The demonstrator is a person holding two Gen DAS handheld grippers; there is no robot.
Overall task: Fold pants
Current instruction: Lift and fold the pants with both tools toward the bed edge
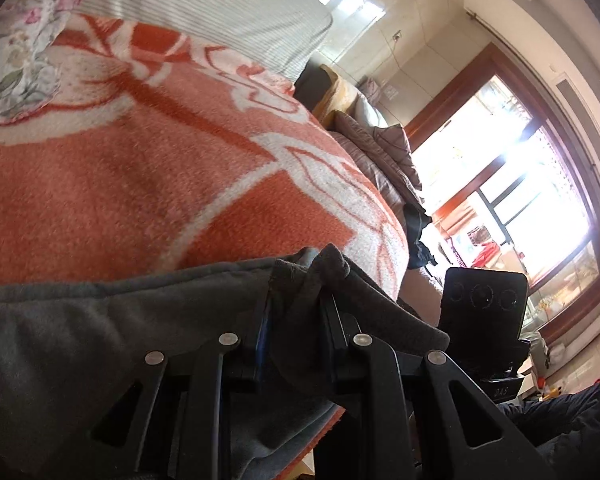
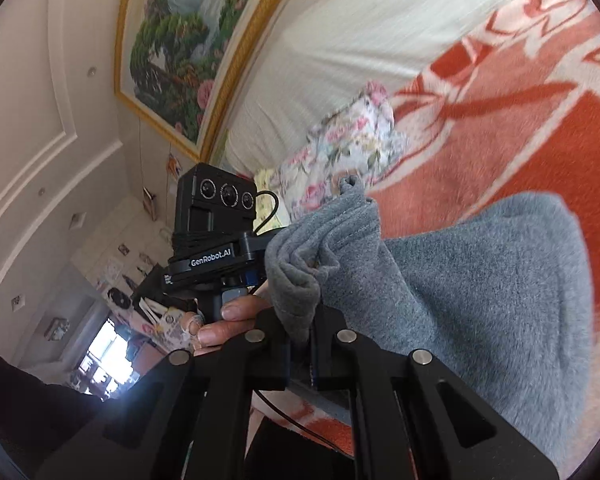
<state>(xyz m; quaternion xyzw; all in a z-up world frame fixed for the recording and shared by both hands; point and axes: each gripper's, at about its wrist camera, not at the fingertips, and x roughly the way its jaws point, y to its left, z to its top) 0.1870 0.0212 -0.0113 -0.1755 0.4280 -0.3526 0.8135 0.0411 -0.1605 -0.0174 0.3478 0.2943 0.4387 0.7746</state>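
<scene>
We count one pair of grey pants [image 2: 460, 280] on the orange blanket [image 1: 140, 184], pinched by both tools: our left gripper [image 1: 292, 320] at six o'clock, our right gripper [image 2: 300, 332] likewise clamping bunched fabric.

The pants [image 2: 480, 280] were grey fleece, soft and bunched. One edge rose in a gathered fold, its tip pointing up, while the rest draped down in a broad rounded mass over the orange-and-white patterned blanket [image 2: 500, 140] beneath.
</scene>
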